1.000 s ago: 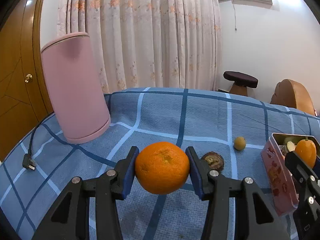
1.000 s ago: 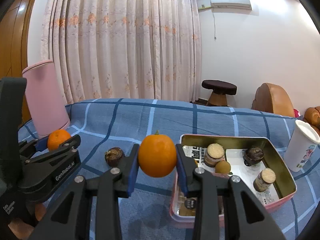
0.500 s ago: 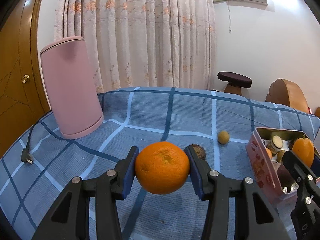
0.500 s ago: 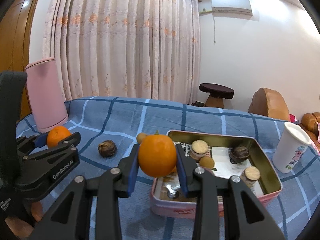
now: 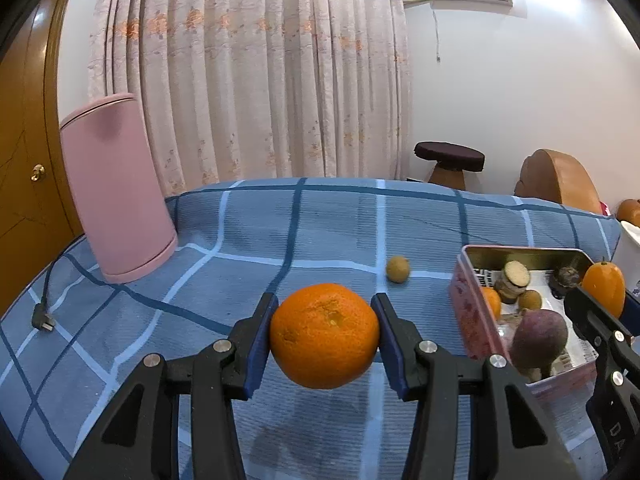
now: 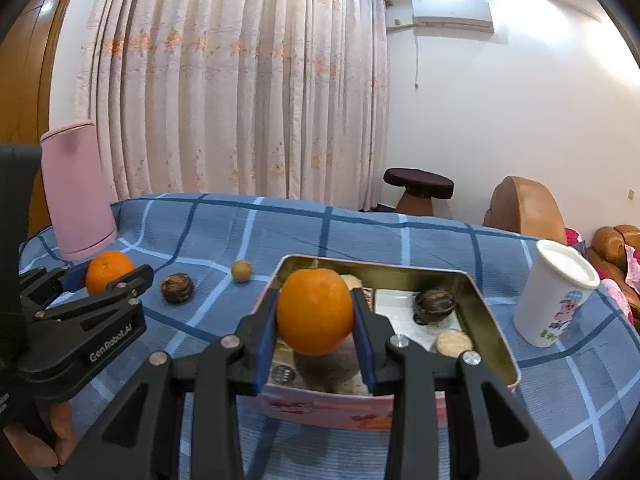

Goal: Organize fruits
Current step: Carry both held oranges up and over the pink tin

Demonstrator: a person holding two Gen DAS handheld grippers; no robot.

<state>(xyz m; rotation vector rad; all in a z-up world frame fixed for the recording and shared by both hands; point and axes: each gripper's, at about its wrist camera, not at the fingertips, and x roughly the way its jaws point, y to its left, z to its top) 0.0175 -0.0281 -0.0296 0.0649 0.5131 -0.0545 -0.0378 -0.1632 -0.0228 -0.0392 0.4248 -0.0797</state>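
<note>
Hovering now over the pink tin (image 6: 490,322), the right claw (image 6: 315,314) has advanced from beside it, pinching a smooth orange kumquat-like fruit (image 6: 315,310); release looks near. The left claw (image 5: 324,336) pinches a dimpled mandarin (image 5: 324,334) above the checked blue surface (image 5: 328,224).

The cloth (image 5: 328,236) over the table is blue, crossed by a grid of dark blue and pale lines. The tin (image 6: 486,328) is pink outside with red marks and gold inside. Both held oranges (image 5: 325,335) (image 6: 315,311) are bright orange, between blue pads (image 5: 256,344) on black grippers. A small round fruit (image 6: 242,271) is tan, and the wrinkled one (image 6: 177,288) dark brown. The tall container (image 5: 116,188) near the cloth's left edge is plain pink. The cup (image 6: 554,300) is white with a small coloured picture. The curtain (image 5: 256,72) is pale pink with orange flowers.
</note>
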